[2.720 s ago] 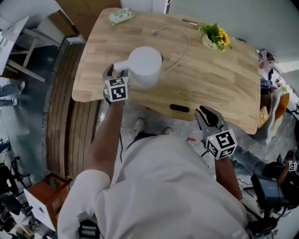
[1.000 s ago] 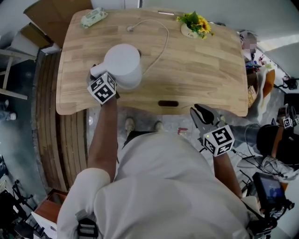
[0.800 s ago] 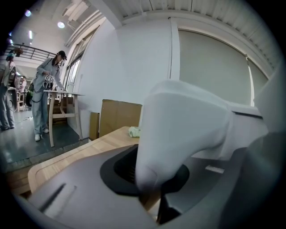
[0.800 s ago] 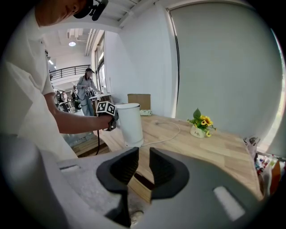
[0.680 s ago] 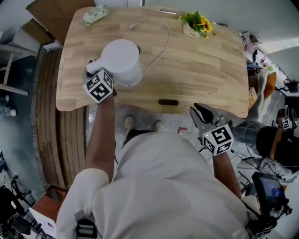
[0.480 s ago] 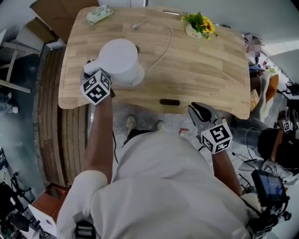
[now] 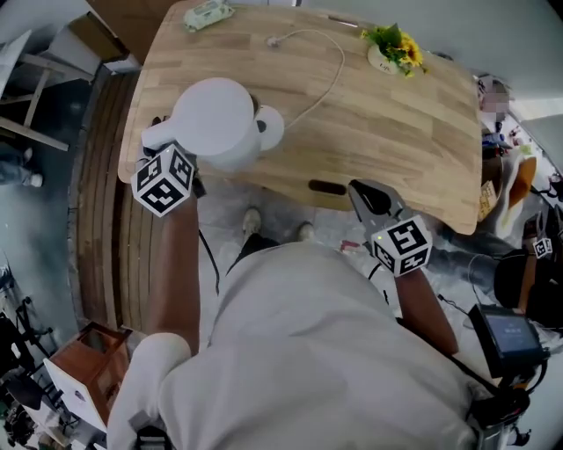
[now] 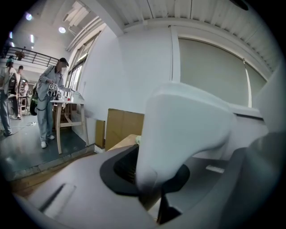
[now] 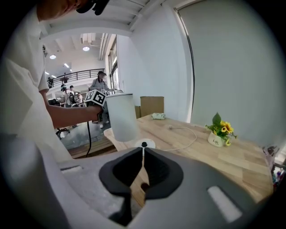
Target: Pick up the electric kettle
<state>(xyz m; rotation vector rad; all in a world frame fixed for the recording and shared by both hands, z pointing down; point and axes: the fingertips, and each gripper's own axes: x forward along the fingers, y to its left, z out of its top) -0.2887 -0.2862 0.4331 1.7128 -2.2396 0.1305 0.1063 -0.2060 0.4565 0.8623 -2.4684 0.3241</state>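
Lifted off its round base [image 7: 269, 128] since the earlier frames, the electric kettle [image 7: 215, 119] is now carried toward the table's near-left edge, and the base is left uncovered.

Left gripper [image 8: 152, 197]: jaws nearly closed and clamped on the kettle's white handle [image 8: 178, 129], which fills the space between the pads. In the head view the handle is seen sticking out at the kettle's left, with the gripper's marker cube just below it. The kettle is held upright in the air, clear of the wooden table [image 7: 396, 141], beside the base and slightly left of it.

Right gripper [image 9: 143, 165]: jaws pressed together, nothing between them. It is kept off the table's front edge, well apart from the kettle, pointed across the tabletop.

A white cord [image 7: 330, 83] is run from the base in a loop toward the far edge. A small pot of yellow flowers [image 7: 396, 54] is seen at the far right, and a pale green packet [image 7: 207, 13] at the far left corner.
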